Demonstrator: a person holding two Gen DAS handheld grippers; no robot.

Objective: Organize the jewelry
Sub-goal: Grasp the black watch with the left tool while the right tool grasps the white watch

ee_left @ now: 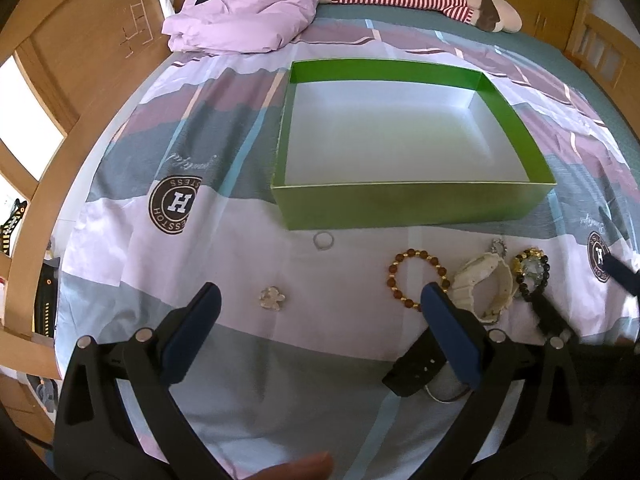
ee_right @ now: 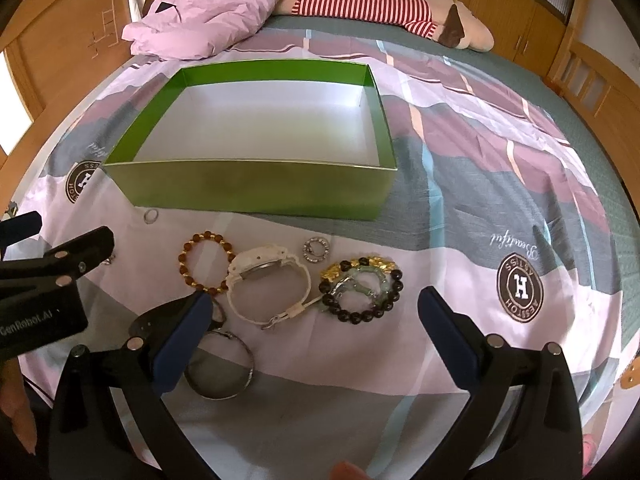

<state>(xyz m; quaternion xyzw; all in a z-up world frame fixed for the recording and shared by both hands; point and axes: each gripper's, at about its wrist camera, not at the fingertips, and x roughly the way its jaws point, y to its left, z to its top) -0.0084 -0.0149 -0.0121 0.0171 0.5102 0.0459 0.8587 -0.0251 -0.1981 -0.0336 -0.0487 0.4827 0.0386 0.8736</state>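
Under me spreads a patchwork bedcover in lilac, mauve, grey and pale blue, stamped with a round brown crest bearing an H at my nine o'clock in the left view, and another such crest at three o'clock in the right view, with the script word "Beautiful" just above it. At eleven o'clock I see a crumpled lilac quilt with dark patches. At twelve to one o'clock a long plush toy in red-and-white stripes lies across the teal sheet. Wooden panels rim the bed.
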